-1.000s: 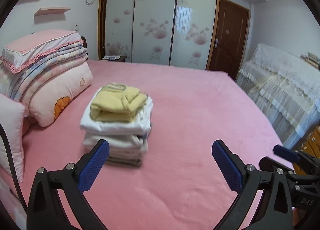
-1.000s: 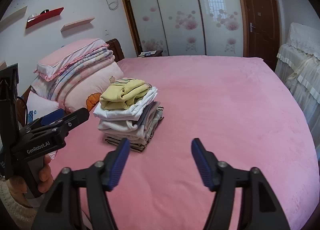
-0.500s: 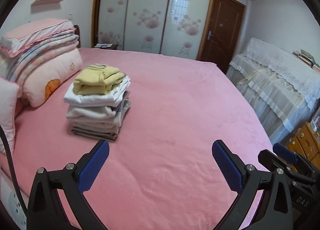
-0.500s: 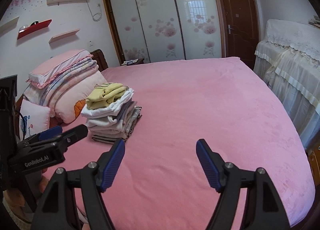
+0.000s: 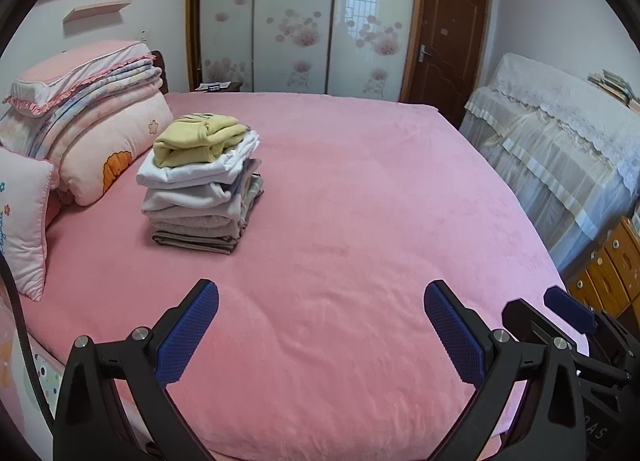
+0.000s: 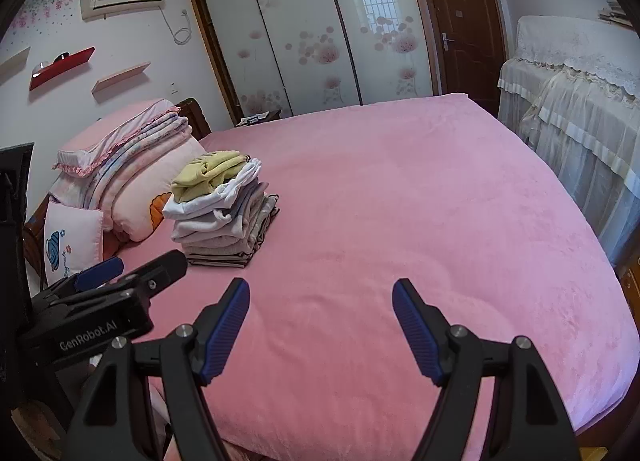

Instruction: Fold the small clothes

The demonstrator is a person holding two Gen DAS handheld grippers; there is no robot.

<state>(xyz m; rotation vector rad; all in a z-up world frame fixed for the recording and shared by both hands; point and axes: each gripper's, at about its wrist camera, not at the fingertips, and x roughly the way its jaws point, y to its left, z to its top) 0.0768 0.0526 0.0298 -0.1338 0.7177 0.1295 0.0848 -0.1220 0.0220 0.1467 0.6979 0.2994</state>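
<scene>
A stack of folded small clothes (image 5: 202,185) (image 6: 222,209) rests on the pink bed (image 5: 360,201) (image 6: 400,201), towards the pillows; a yellow garment (image 5: 198,139) (image 6: 208,175) lies on top, white and grey pieces below. My left gripper (image 5: 320,325) is open over the bed's near part, nothing between its blue pads, well short of the stack. My right gripper (image 6: 320,325) is open too, empty, to the right of the left one. The left gripper (image 6: 132,277) shows at the right wrist view's left edge; the right gripper (image 5: 568,309) at the left wrist view's right edge.
Folded quilts and pillows (image 5: 80,117) (image 6: 132,169) are piled at the head of the bed, left of the stack. A lace-covered piece of furniture (image 5: 560,133) (image 6: 572,93) stands right of the bed, a wooden drawer unit (image 5: 612,261) beside it. Wardrobe doors (image 5: 300,21) behind.
Both grippers have drawn back from the stack towards the near edge of the bed; the stack now looks smaller and farther. Both stayed open and empty.
</scene>
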